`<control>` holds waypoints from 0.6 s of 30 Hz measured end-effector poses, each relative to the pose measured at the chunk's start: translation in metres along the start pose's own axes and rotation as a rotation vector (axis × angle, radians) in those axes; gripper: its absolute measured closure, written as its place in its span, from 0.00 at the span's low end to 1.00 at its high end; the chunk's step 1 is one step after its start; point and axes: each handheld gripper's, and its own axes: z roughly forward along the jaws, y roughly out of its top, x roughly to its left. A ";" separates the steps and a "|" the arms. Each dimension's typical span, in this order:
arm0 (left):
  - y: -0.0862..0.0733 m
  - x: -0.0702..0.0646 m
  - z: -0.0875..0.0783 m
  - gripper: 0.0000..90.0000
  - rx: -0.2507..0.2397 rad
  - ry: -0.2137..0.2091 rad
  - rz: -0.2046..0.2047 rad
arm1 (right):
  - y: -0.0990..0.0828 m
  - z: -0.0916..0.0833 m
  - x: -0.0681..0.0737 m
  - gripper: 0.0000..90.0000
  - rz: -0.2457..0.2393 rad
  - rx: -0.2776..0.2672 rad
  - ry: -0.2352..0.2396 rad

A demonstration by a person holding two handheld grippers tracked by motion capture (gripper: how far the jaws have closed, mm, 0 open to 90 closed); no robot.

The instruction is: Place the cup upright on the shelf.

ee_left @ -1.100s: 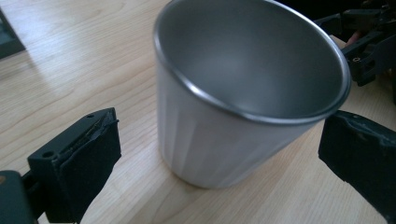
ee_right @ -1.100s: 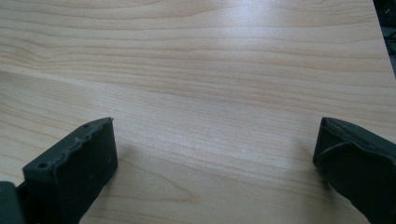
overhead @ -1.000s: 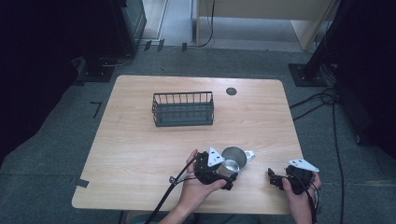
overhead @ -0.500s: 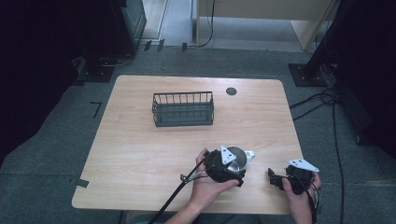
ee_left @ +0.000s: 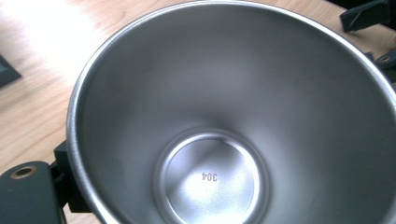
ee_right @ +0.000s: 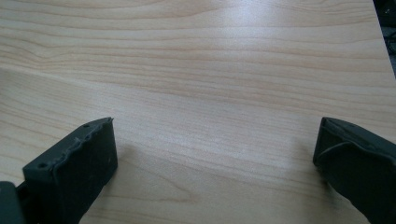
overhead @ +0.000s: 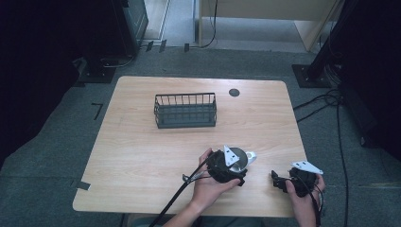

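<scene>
Stainless steel, brushed on the inside and stamped "304" on its flat round bottom, forms the conical cup (ee_left: 219,121) that we see from above its mouth in the left gripper view, its bright rim running close to the frame's edges. In the high view we find this cup (overhead: 240,158) near the front edge of the pale wood-grain table (overhead: 142,156), right of centre, standing on the tabletop with a small light handle tab projecting to its right. Our left gripper (overhead: 226,166), a black two-jaw tool topped by a grey three-cornered plate, sits directly at the cup, overlapping its near side; in its own view one black jaw lies just outside the rim at lower left, while the other jaw is hidden, so we cannot tell whether the jaws are clamped on the wall or merely around it. Our right gripper (overhead: 286,182) rests low near the table's front right corner, well apart from the cup, and in its own view its jaws stand wide apart with bare wood between them, grasping nothing. We also note a dark wire basket (overhead: 185,110), rectangular, standing farther back, well apart from both tools.
</scene>
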 end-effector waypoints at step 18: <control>-0.009 0.054 -0.032 0.09 -0.028 -0.010 0.006 | 0.000 0.000 0.000 0.00 0.001 0.000 0.000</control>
